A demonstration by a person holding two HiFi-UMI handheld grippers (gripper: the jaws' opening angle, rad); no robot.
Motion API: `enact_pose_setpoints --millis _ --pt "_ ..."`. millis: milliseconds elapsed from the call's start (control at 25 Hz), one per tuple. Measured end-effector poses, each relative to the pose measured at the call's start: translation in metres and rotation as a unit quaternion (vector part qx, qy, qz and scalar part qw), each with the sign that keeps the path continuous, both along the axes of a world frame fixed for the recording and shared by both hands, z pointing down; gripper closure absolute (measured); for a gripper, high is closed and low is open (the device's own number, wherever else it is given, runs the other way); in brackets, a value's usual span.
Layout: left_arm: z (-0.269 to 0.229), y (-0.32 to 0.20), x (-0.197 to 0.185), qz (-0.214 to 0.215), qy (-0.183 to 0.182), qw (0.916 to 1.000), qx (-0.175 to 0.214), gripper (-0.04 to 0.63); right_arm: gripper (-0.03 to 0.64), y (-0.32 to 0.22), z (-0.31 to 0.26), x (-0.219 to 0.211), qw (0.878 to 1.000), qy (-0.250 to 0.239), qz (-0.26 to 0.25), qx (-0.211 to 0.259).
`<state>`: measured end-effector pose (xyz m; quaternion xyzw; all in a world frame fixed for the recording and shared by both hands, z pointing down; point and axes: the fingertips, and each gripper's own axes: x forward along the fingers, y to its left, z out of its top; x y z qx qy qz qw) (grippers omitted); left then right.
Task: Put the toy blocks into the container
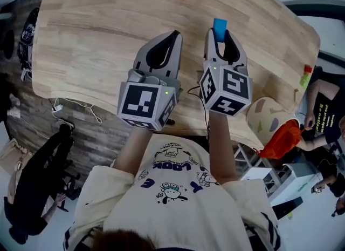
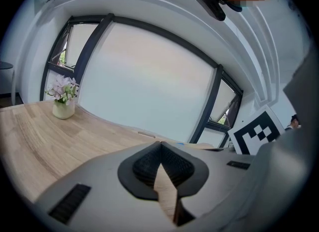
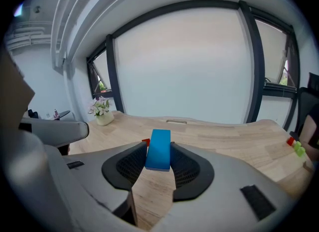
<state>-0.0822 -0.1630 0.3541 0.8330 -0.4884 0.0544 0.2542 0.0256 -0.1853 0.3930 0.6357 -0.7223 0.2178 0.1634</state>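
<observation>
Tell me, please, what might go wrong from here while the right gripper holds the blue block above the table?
1. The right gripper pinches the blue block near its jaw tips, with part of the block sticking out beyond them, so it may pivot or slip free.
2. A red block and a green block sit at the very edge of the table; a careless sweep could knock them off.

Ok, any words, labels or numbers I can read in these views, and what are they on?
"LOOK": on the wearer's cream T-shirt, seen upside down in the head view.
Smaller print around it: too small to read.
Yellow print on a bystander's black shirt: too small to read.
Marker cubes: square patterns only, no letters.
</observation>
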Motion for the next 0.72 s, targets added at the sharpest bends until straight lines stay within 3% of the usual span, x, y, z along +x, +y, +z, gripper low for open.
enact_pose_setpoints --millis 720 --pt "-0.045 0.058 0.075 0.061 0.001 0.9971 0.045 0.565 0.449 0.077 -0.064 0.069 0.996 -0.026 0.053 0.06"
